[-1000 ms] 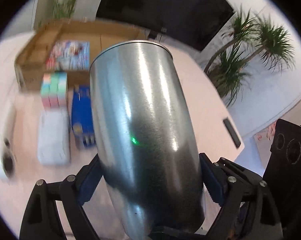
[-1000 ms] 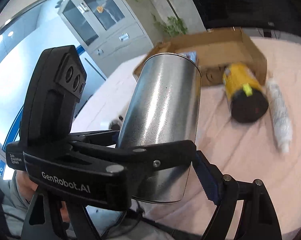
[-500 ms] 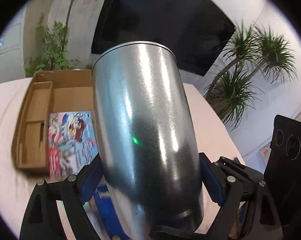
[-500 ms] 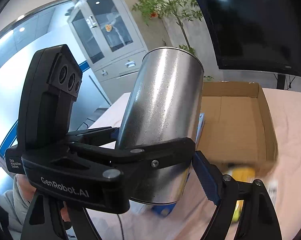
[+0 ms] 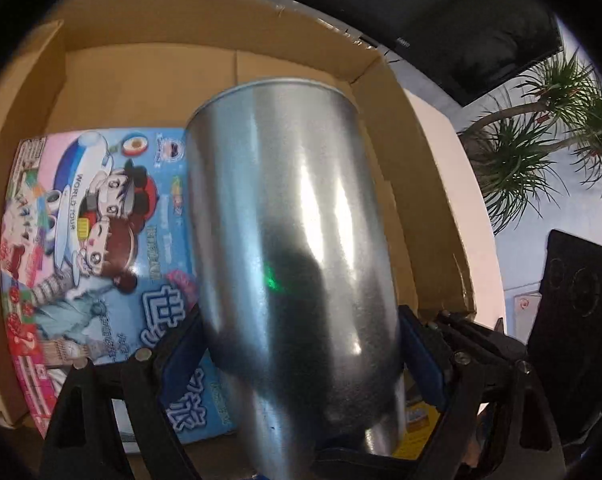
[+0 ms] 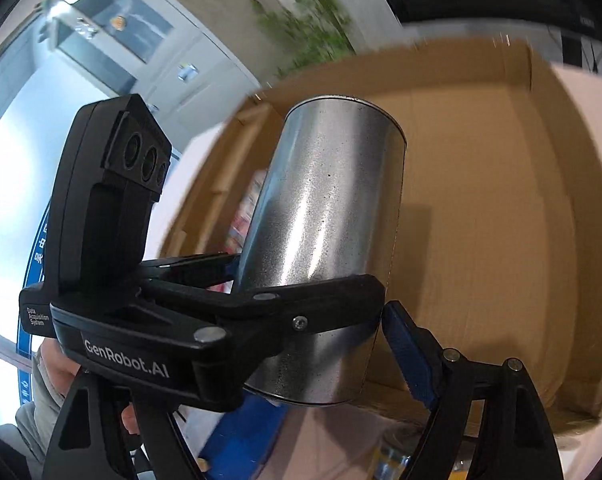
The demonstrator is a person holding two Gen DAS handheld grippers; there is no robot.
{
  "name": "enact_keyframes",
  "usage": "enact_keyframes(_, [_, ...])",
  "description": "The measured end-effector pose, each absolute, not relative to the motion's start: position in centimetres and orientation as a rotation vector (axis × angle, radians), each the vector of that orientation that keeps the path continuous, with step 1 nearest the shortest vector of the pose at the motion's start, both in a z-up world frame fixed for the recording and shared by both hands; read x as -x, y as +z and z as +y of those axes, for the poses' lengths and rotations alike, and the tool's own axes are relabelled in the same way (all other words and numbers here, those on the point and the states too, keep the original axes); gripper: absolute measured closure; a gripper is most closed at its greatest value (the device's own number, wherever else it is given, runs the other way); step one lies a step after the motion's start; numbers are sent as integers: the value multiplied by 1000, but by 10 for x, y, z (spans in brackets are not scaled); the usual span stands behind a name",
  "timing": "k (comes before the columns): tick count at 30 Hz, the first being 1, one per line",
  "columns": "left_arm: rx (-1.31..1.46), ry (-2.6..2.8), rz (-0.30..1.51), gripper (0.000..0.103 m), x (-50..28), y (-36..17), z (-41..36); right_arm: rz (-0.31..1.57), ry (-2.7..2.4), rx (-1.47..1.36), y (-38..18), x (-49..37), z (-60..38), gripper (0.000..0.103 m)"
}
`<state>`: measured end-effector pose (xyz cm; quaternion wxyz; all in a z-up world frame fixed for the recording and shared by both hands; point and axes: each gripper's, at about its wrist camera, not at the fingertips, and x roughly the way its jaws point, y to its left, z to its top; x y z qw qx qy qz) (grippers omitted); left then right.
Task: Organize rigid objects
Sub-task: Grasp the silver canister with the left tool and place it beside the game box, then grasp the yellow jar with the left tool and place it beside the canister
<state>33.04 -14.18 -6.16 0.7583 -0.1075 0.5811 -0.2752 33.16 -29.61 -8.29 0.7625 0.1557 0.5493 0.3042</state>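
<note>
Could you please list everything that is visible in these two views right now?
metal can: one, silver, held tilted over the box
cardboard box: one, brown, open, on the table
game box: one, colourful cartoon print, flat in the cardboard box, left part
table: one, pale pink
screen: one, black, behind the box
palm plant: one, green, right of the screen
cabinet: one, white, glass doors, far left
left gripper: one, black with blue pads, jaws clamped on the can
right gripper: one, black, jaws closing with the can between them; contact unclear
hand: one, grey sleeve, behind the left gripper
</note>
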Motion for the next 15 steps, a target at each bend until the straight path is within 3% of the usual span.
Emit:
enact_keyframes(3, [224,-576,1274,15,-328,-58,-142,1226,602,-303,-95,-333,-299,28])
enact_keyframes(8, [200,-465,1189,14,-312,-36,-117,1244,566,-299,-99,-339,-298,27])
enact_keyframes(13, [162,-409,1015,14,-256,4,-90,1234,572,-242,-87,-326,-284,20])
enact_keyframes(15, [124,-377,918,14,-217,25,-76,1150,575,-184,-62,-297,-288,11])
